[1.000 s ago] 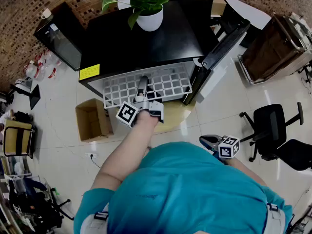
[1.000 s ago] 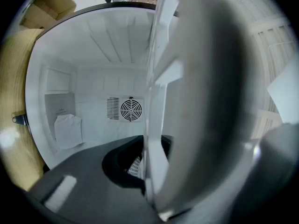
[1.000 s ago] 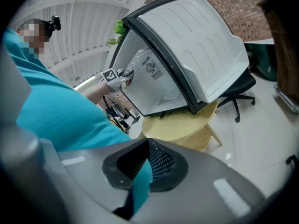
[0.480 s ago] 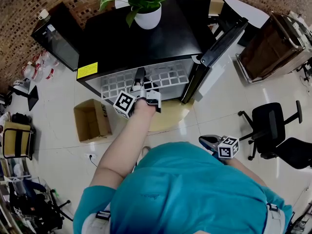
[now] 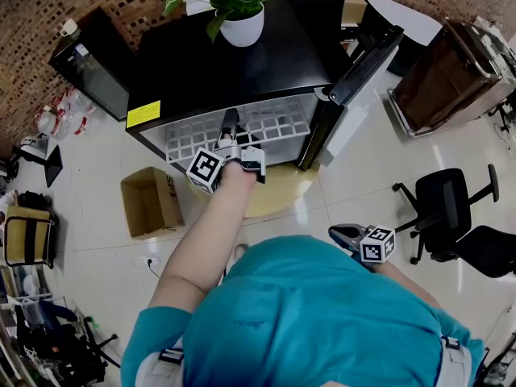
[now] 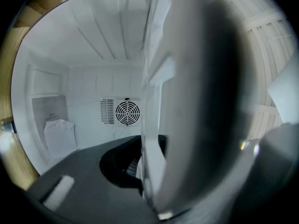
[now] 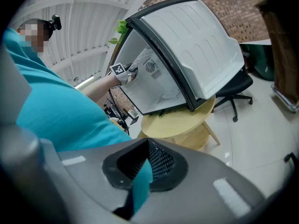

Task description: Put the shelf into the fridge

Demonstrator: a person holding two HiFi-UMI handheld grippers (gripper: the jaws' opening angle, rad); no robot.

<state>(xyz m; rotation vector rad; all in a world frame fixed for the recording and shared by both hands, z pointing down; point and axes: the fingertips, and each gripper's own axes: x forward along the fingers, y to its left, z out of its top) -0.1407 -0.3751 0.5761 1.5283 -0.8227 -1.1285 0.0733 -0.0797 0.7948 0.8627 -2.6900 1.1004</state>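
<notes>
1. Right gripper (image 5: 343, 234): lower right of centre in the head view, close against the person's teal shirt. Its jaws are together and hold nothing.

2. Left gripper (image 5: 232, 131): centre of the head view, at the end of the outstretched left arm, at the opening of the fridge (image 5: 234, 63). Its jaws are clamped on the front edge of the shelf (image 5: 278, 126). They have just been opening a little, with the shelf between them and the pads on it.

3. Shelf: 1 white grid, lying about level. Its front part projects from the opening below the fridge top, and the rest is hidden inside. In the left gripper view it is a blurred white edge running up the middle of the frame, right of the round fan grille (image 6: 127, 113) on the white rear wall.

4. Fridge: black, standing on a round wooden table (image 5: 282, 190). The door (image 5: 363, 63) is swung open at upper right. 1 potted plant (image 5: 242, 22) stands on the top, upper centre.

5. Floor: 1 open box (image 5: 149, 204) lies left of the table. 1 black chair (image 5: 451, 212) stands at the right edge, well apart from the fridge.
</notes>
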